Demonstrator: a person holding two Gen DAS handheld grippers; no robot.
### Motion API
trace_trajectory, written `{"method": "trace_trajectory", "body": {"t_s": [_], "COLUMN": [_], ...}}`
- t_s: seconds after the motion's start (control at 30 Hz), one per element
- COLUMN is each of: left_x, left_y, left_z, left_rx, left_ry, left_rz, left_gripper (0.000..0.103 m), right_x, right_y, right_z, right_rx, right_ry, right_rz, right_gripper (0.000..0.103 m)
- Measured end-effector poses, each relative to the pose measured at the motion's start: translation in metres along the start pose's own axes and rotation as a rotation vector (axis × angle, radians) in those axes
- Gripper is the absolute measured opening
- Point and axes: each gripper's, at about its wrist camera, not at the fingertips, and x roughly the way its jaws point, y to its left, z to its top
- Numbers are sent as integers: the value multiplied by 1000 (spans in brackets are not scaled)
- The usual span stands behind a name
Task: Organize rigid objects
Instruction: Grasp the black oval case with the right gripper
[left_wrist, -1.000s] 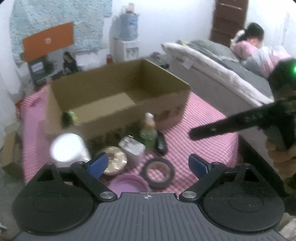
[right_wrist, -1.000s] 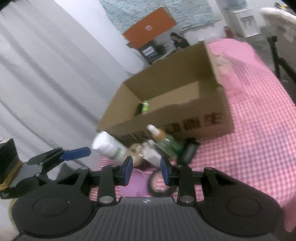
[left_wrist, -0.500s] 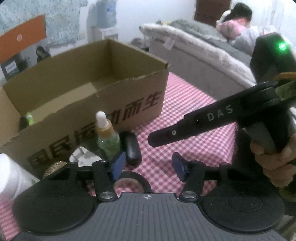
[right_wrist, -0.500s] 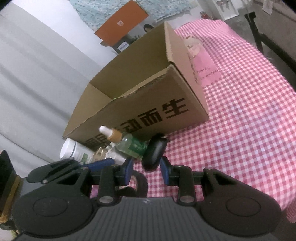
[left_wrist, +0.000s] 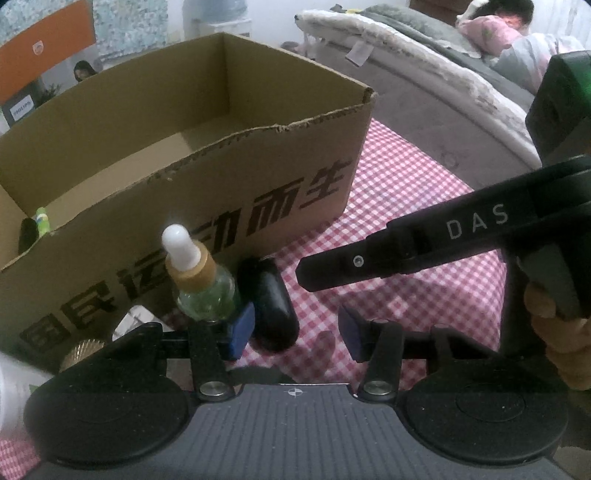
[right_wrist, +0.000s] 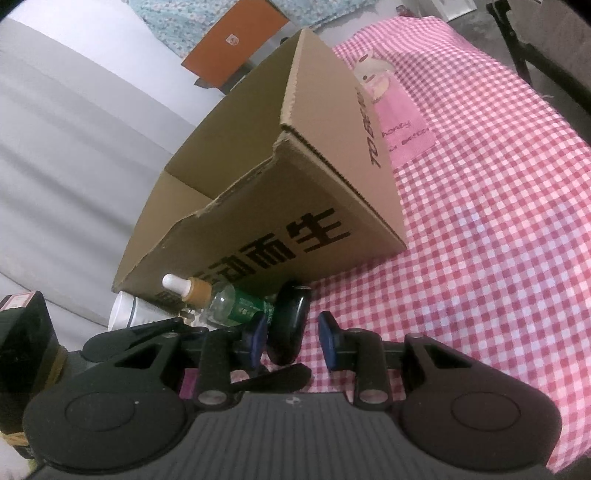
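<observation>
An open cardboard box (left_wrist: 192, 155) stands on the pink checked cloth (left_wrist: 399, 192); it also shows in the right wrist view (right_wrist: 295, 206). In front of it lie a black oval object (left_wrist: 271, 306), a green dropper bottle (left_wrist: 201, 280) with a white tip, a white bottle and a gold lid. My left gripper (left_wrist: 295, 332) is open, low at the cloth, with the black object by its left finger. My right gripper (right_wrist: 291, 339) is open, with the black object (right_wrist: 290, 325) between its fingers. A green and black item (left_wrist: 37, 225) lies inside the box.
The right gripper's black finger (left_wrist: 406, 247) reaches across the left wrist view. A grey sofa with a person lying on it (left_wrist: 498, 33) is at the right. A pink label (right_wrist: 399, 122) lies on the cloth beside the box. A grey curtain (right_wrist: 74, 147) hangs at the left.
Both grippers have moved in low towards the objects in front of the box. The left gripper's fingers have narrowed. The right gripper's fingers have opened and now flank the black object.
</observation>
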Motion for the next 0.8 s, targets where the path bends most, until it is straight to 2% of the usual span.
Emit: {"method": "trace_trajectory", "body": {"t_s": [0.27, 0.43, 0.5, 0.8], "left_x": [3, 3, 4, -7], "left_y": [0, -5, -8, -12], "left_z": [6, 5, 7, -2], "left_rx": [-13, -8, -14, -4], "left_ry": [2, 1, -9, -14], "left_rz": [20, 39, 27, -67], "left_gripper": [49, 49, 49, 46], "right_x": [13, 34, 38, 28], "right_y": [2, 10, 12, 7], "right_z": [13, 15, 13, 1], "right_rx": [-25, -50, -45, -15], "right_ry": [24, 76, 95, 106], "right_rz": [1, 1, 27, 41], "right_gripper": [33, 31, 30, 26]}}
